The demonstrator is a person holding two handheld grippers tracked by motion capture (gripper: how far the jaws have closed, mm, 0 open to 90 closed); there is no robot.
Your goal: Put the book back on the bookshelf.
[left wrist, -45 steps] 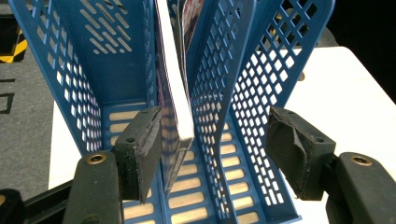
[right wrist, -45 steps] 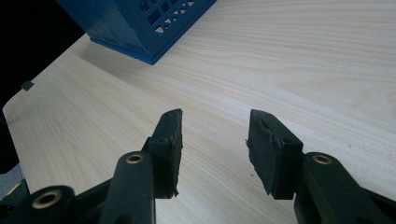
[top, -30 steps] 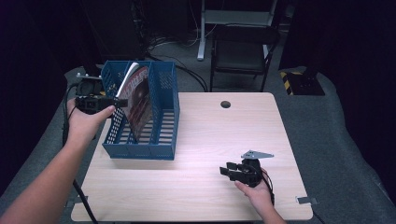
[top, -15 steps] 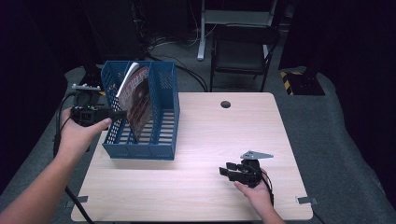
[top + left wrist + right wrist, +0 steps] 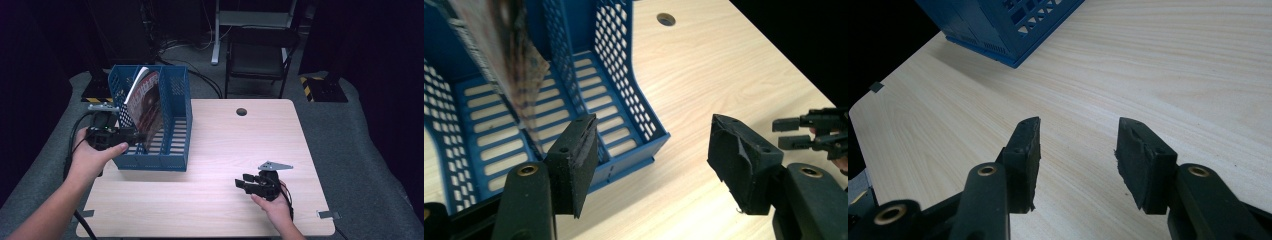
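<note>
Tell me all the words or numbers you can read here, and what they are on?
Magazine in the blue file rack: there is printing across the top of its cover, but it is too blurred to read.
Yellow and black striped strip on the floor: a warning pattern, no words.
Nothing else has writing.

left gripper drawn back from magazine, nearer table's front corner

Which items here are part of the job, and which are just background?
In the job:
- magazine, leaning in the rack
- blue file rack
- left gripper, jaws open at the rack's front
- right gripper, jaws open over bare table

Just about:
- black chair
- cable hole in the table
</note>
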